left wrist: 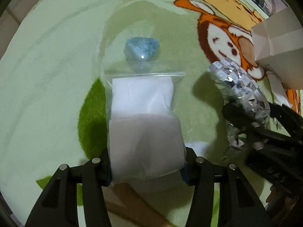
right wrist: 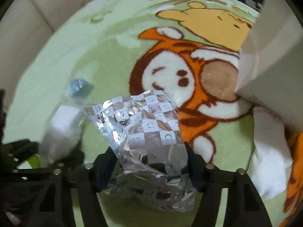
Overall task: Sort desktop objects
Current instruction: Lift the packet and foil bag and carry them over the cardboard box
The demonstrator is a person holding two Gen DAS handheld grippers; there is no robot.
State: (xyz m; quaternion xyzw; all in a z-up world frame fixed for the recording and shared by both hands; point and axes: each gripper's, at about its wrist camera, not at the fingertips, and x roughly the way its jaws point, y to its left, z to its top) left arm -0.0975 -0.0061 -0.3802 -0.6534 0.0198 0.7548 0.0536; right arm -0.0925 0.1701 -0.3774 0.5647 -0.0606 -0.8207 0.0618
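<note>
Green cartoon blanket (left wrist: 47, 71) covers the whole surface, with a white box (left wrist: 278, 43) at its far right edge. Sorting looks midway: the left gripper (left wrist: 146, 167) is closed on a clear bag (left wrist: 144, 117) of white pads, and the right gripper (right wrist: 149, 167) is closed on a foil packet (right wrist: 149, 132), both held above the blanket. A small blue lump (left wrist: 142, 50) lies far of the bag, seemingly unsorted.

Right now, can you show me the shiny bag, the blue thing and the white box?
shiny bag (right wrist: 151, 132), right wrist view, its checkered front
blue thing (left wrist: 142, 52), left wrist view, its middle
white box (left wrist: 278, 37), left wrist view, its top flap
</note>
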